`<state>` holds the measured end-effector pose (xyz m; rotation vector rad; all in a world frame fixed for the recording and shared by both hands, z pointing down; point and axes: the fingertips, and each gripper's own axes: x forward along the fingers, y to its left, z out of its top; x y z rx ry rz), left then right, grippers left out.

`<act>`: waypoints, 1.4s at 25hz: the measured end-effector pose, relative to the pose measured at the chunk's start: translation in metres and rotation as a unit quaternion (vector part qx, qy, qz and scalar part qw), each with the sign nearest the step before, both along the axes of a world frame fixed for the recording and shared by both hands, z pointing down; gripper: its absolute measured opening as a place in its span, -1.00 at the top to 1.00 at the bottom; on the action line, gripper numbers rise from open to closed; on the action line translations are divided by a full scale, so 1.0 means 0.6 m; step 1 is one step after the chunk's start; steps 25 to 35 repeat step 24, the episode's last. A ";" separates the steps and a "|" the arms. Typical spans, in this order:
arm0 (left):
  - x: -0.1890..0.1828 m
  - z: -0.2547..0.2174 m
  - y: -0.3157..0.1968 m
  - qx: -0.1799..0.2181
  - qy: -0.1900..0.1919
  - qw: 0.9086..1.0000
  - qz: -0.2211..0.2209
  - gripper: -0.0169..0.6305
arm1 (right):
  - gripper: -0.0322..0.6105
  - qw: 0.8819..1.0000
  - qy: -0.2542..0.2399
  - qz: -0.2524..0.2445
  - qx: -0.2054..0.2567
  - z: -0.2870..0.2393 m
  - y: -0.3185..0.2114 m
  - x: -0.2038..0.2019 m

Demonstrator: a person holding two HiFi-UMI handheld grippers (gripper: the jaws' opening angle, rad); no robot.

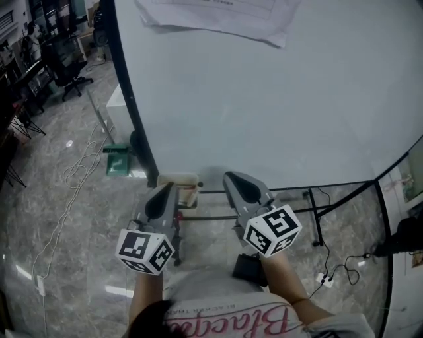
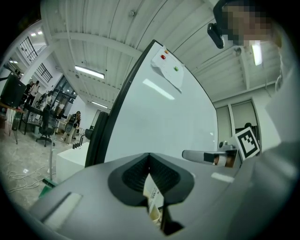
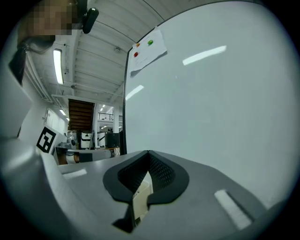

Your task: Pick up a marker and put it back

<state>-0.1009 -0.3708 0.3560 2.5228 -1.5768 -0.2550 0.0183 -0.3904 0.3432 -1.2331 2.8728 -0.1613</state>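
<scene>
Closest in, the person's forearms reached forward, each hand holding a gripper topped by a black-and-white patterned cube. The left gripper [image 1: 166,187] and the right gripper [image 1: 233,176] both pointed at the bottom edge of a large whiteboard [image 1: 264,99], each with its jaws clenched together on nothing. No marker could be made out. A small beige holder [image 1: 178,179] at the board's lower edge, just beyond the left gripper's tip, seemed the likeliest place for it. Reaching in with clenched jaws would probably knock the holder or push the marker away instead of grasping it, and a tip might scrape the board. A sheet of paper [image 1: 218,16] hung high on the board. Below lay a glossy marble floor [image 1: 66,218] with trailing cables [image 1: 73,178], a power strip [image 1: 324,278] and an office chair [image 1: 66,69] beyond.
</scene>
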 end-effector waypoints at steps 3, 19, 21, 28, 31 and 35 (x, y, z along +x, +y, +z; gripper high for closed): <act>0.004 -0.003 0.006 0.004 -0.003 1.000 0.001 0.95 | 0.90 1.000 0.009 -0.007 0.004 0.005 0.012 -0.002; -0.006 -0.010 0.029 0.012 -0.009 1.000 -0.010 0.95 | 0.90 0.999 0.025 -0.027 0.005 0.011 0.038 -0.024; -0.006 -0.009 0.030 0.012 -0.011 1.000 -0.011 0.95 | 0.90 0.999 0.027 -0.028 0.005 0.011 0.040 -0.025; -0.002 -0.008 0.031 0.014 -0.018 1.000 -0.012 0.95 | 0.90 0.999 0.034 -0.028 0.004 0.015 0.043 -0.023; -0.002 -0.008 0.031 0.014 -0.018 1.000 -0.012 0.95 | 0.90 0.999 0.034 -0.028 0.004 0.015 0.043 -0.023; -0.002 -0.008 0.031 0.014 -0.018 1.000 -0.012 0.95 | 0.90 0.999 0.034 -0.028 0.004 0.015 0.043 -0.023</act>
